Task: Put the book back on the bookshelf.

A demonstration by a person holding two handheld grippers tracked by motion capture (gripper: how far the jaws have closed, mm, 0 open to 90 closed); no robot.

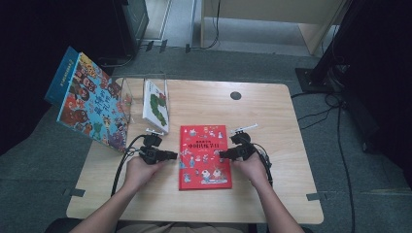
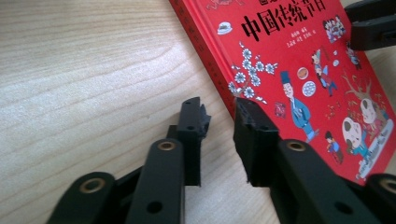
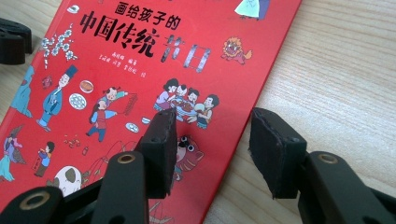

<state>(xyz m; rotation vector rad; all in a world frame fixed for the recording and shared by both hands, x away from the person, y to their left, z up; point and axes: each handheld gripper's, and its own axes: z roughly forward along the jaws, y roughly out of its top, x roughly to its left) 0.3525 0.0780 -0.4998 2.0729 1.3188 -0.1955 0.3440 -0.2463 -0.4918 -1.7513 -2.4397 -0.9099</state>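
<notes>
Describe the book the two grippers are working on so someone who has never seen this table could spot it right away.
On the wooden table, look at the middle of the near half, between the left gripper and the right gripper. The red book lies flat there, cover up. Unlike the white book and the blue book standing at the far left, it is bright red with black Chinese characters.

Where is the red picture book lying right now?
In the high view the red picture book lies flat on the wooden table, near its middle, between the left gripper and the right gripper.
</notes>
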